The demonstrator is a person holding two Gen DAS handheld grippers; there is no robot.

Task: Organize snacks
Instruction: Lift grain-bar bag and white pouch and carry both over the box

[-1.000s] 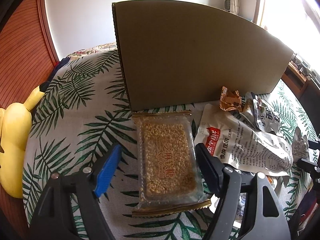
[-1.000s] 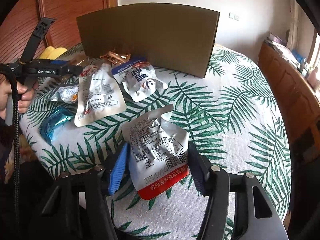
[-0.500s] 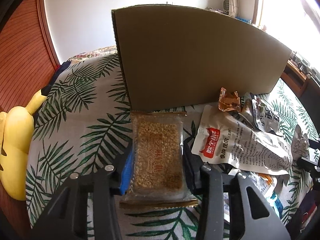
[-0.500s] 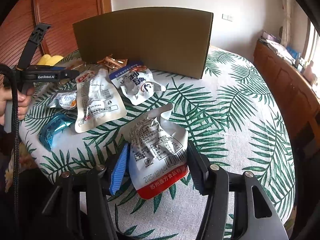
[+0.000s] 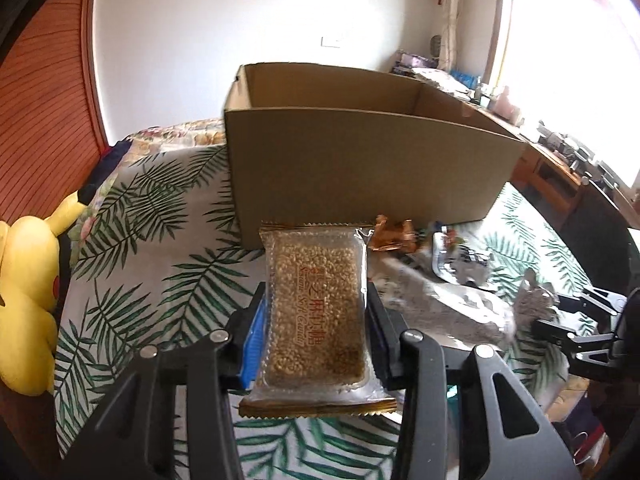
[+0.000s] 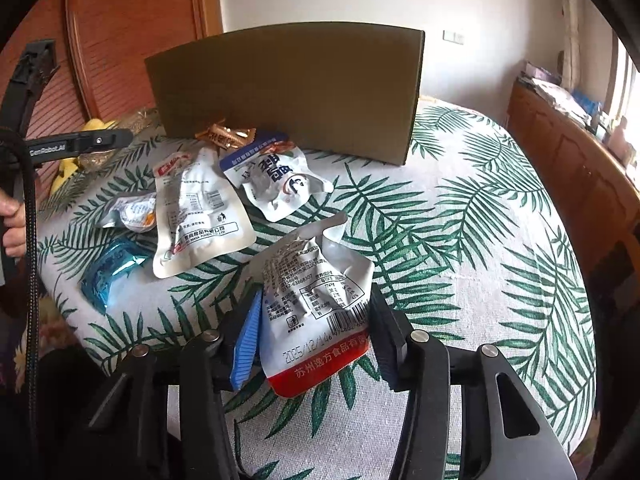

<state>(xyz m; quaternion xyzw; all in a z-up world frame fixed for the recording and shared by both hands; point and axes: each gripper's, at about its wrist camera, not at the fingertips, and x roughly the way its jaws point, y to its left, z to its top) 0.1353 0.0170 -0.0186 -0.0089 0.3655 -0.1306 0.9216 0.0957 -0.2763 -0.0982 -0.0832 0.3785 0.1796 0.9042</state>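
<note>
Home bedroom. Bed (image 6: 460, 208) with palm-leaf cover is the work surface. Louvered wooden closet doors (image 6: 132, 36) behind the bed, yellow plush toy (image 5: 28, 300) at its left edge, wooden sideboard (image 6: 568, 168) cluttered with small items along its right side under a bright window (image 5: 568, 40) with a curtain.

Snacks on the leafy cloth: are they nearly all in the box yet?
Not nearly. Done: nothing visibly boxed. In hand: left gripper clamps the clear sesame-bar packet before the brown cardboard box; right gripper closes on the white red-edged pouch. Left: white pouches, blue packet.
</note>
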